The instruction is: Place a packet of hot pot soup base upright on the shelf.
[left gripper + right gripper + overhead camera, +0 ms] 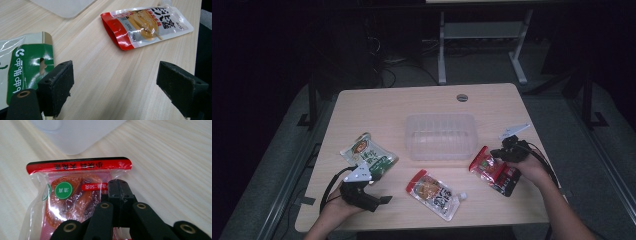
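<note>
At lower centre, the right gripper (118, 185) has its jaws pressed together on a red-edged pouch (75, 192) reading "50". The left gripper (115, 85) has its jaws wide apart over bare tabletop (107, 75), beside a green pouch (27, 65); a red-and-grey pouch (147, 25) lies at upper right.

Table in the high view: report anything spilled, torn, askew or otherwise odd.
Nothing stands out. The clear tub sits upright and empty on the table. The green pouch, spouted pouch and red pouch lie flat, intact, at loose angles. The right gripper is shut on the red pouch; the left gripper is open.
</note>
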{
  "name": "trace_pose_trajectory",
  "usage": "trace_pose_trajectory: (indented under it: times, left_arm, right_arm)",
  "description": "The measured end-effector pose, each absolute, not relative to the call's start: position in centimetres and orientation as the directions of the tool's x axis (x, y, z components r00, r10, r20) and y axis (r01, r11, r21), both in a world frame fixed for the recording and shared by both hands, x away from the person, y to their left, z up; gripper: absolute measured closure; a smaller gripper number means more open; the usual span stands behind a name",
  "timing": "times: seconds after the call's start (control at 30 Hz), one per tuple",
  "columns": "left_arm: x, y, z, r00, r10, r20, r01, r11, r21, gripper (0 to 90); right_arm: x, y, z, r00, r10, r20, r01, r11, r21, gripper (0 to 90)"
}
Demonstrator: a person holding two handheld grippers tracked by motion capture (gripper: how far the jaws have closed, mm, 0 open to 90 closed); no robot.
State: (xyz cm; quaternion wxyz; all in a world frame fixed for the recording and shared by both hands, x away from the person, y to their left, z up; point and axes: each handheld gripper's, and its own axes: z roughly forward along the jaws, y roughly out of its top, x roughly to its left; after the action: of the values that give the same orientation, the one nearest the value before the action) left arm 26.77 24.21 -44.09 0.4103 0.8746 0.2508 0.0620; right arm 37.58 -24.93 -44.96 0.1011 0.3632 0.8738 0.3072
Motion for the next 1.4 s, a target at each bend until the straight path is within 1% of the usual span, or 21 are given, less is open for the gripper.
trace_pose_trajectory:
  times: [0.07, 0.23, 0.47, 0.53, 0.77, 1.0, 1.07, 1.17, 1.23, 1.27, 1.33, 1.37, 1.4]
  left_arm:
    - [26.7, 24.1, -44.1, 0.868, 0.487, -0.098, 0.387, -0.541, 0.747, 13.8]
    - [26.7, 23.9, -44.1, 0.873, 0.479, -0.094, 0.380, -0.548, 0.745, 13.8]
    - [26.6, 23.8, -44.2, 0.876, 0.471, -0.100, 0.383, -0.555, 0.739, 13.9]
    - [26.6, 23.7, -44.2, 0.877, 0.468, -0.103, 0.383, -0.555, 0.738, 13.9]
    - [26.6, 23.6, -44.3, 0.881, 0.461, -0.103, 0.379, -0.561, 0.736, 13.8]
    - [26.6, 23.5, -44.3, 0.884, 0.457, -0.103, 0.377, -0.563, 0.736, 13.8]
    - [26.5, 23.4, -44.3, 0.884, 0.456, -0.103, 0.376, -0.564, 0.735, 13.9]
    - [26.5, 23.4, -44.3, 0.883, 0.456, -0.106, 0.379, -0.563, 0.734, 13.9]
    - [26.5, 23.3, -44.3, 0.883, 0.457, -0.107, 0.379, -0.560, 0.736, 14.1]
    - [26.5, 23.3, -44.3, 0.884, 0.456, -0.105, 0.377, -0.561, 0.737, 14.4]
    - [26.5, 23.0, -44.1, 0.882, 0.457, -0.112, 0.382, -0.556, 0.738, 15.7]
    - [26.6, 22.8, -43.9, 0.887, 0.447, -0.113, 0.375, -0.556, 0.741, 18.9]
    - [26.7, 22.5, -43.8, 0.891, 0.438, -0.120, 0.372, -0.551, 0.747, 24.2]
  right_arm:
    - [37.2, -24.6, -44.9, -0.727, 0.684, 0.066, 0.569, 0.545, 0.615, 90.0]
    - [36.6, -23.4, -44.8, -0.770, 0.634, 0.065, 0.530, 0.579, 0.620, 90.0]
    - [35.8, -21.6, -44.4, -0.815, 0.571, 0.099, 0.494, 0.596, 0.633, 90.0]
    - [35.7, -21.2, -44.5, -0.829, 0.551, 0.095, 0.476, 0.606, 0.637, 90.0]
    - [35.4, -20.1, -44.6, -0.849, 0.516, 0.115, 0.464, 0.624, 0.629, 90.0]
    - [35.2, -18.9, -44.8, -0.872, 0.477, 0.111, 0.434, 0.648, 0.626, 90.0]
    - [35.1, -18.6, -44.8, -0.871, 0.476, 0.124, 0.441, 0.645, 0.624, 90.0]
    - [35.1, -18.2, -44.8, -0.882, 0.459, 0.107, 0.419, 0.661, 0.622, 90.0]
    - [35.0, -18.2, -44.7, -0.878, 0.468, 0.106, 0.426, 0.657, 0.622, 90.0]
    - [35.1, -18.3, -44.6, -0.881, 0.464, 0.090, 0.412, 0.661, 0.627, 90.0]
    - [34.8, -18.7, -44.0, -0.870, 0.482, 0.103, 0.427, 0.634, 0.645, 90.0]
    - [34.6, -19.0, -43.8, -0.865, 0.492, 0.103, 0.433, 0.625, 0.649, 90.0]
    - [34.4, -19.3, -43.5, -0.861, 0.498, 0.109, 0.438, 0.612, 0.659, 90.0]
